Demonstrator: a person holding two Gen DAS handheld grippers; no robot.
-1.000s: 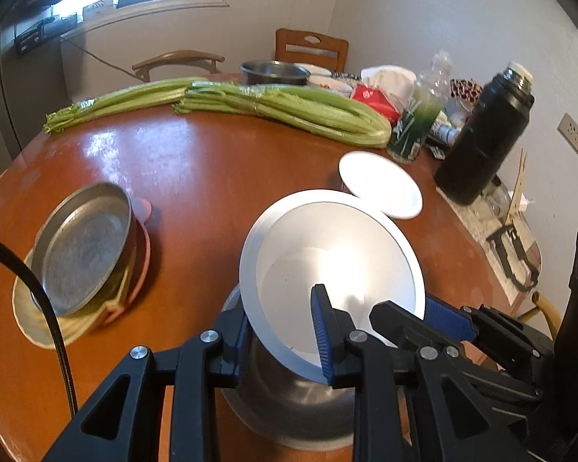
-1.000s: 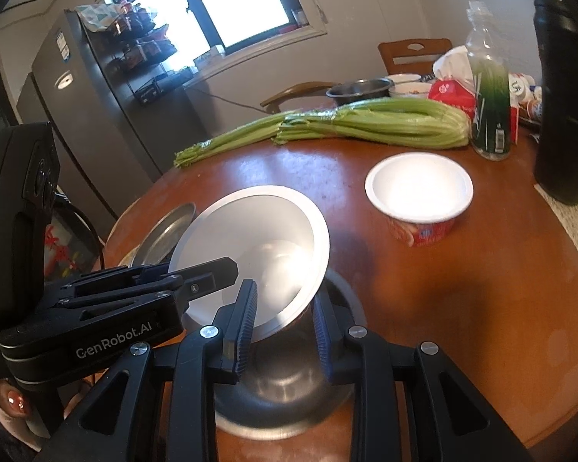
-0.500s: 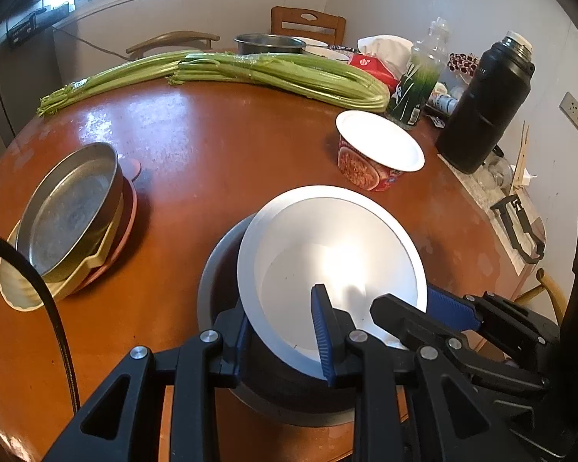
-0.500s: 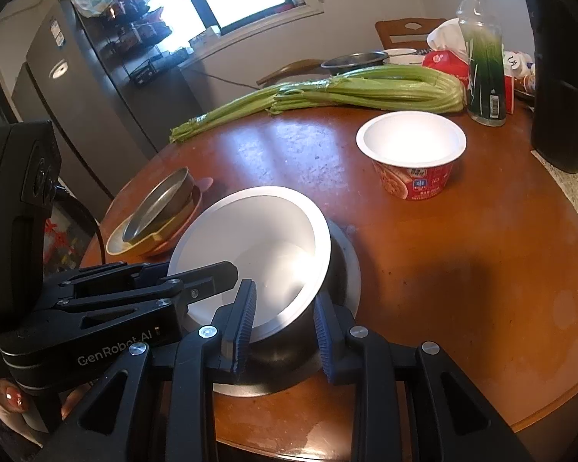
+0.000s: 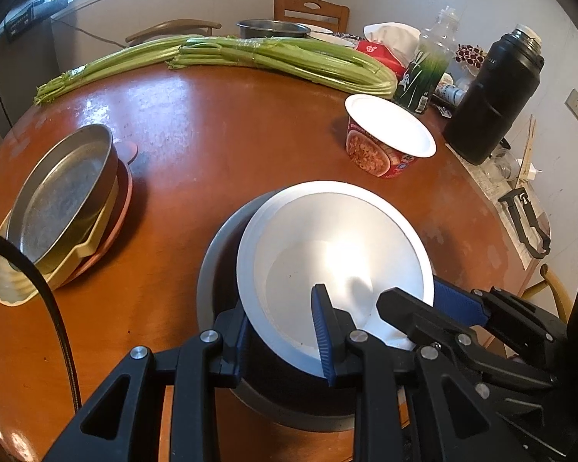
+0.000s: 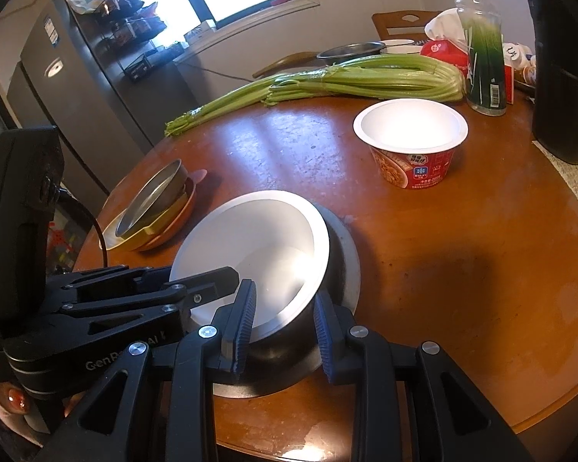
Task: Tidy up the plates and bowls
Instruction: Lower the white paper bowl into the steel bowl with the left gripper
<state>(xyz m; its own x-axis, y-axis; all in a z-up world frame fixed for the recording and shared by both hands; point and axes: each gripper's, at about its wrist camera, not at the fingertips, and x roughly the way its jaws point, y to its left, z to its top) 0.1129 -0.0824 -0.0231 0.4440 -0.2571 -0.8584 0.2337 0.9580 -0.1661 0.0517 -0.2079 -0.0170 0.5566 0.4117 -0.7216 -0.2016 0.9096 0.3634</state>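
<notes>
At the tabletop's [image 5: 219,142] left edge, a stack of plates [image 5: 57,208] topped by a metal dish looks sorted. Near the front edge, both the left gripper [image 5: 283,337] and the right gripper [image 6: 283,325] are clamped on the white-lined bowl's [image 5: 339,254] rim, tilted into the grey bowl [image 5: 215,269] and not yet seated. Toward the right edge, the red noodle bowl [image 5: 385,142] waits unstacked.

left gripper [image 5: 283,340]: clamped tight, tipped down | right gripper [image 6: 283,325]: clamped too, right alongside
</notes>
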